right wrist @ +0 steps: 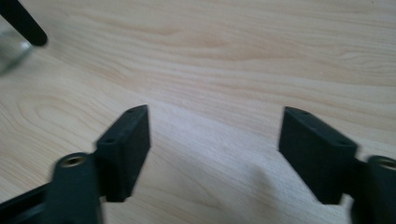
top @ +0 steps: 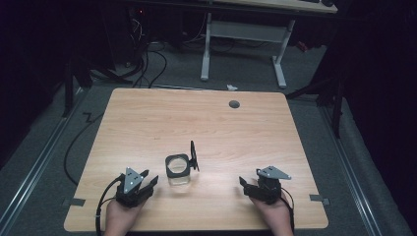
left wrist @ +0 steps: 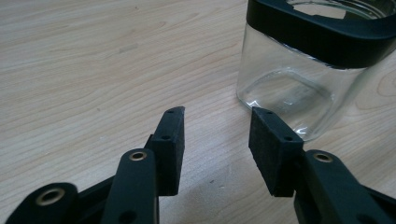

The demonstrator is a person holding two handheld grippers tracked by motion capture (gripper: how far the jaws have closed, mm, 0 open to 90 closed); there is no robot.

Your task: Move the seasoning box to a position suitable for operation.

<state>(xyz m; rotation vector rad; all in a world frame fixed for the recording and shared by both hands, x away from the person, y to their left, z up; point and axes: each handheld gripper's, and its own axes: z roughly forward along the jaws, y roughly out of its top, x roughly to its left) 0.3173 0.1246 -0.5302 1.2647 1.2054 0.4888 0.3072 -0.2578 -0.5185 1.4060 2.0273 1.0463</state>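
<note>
Approach stage, by the look of it. Glass jar [top: 178, 169] stood mid-table, lid [top: 193, 155] propped beside rim. Left gripper [top: 149, 182] half open, empty, near jar — right gripper [top: 244, 184] wide, empty, apart. Next likely: left closes in on jar.

Pale wooden table [top: 147, 123], a square glass jar [top: 178, 172] with black collar near its front edge.

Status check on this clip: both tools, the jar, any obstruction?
Left tool open, empty, beside glass jar. Right tool open, empty, apart. Jar upright, lid raised. Nothing between.
</note>
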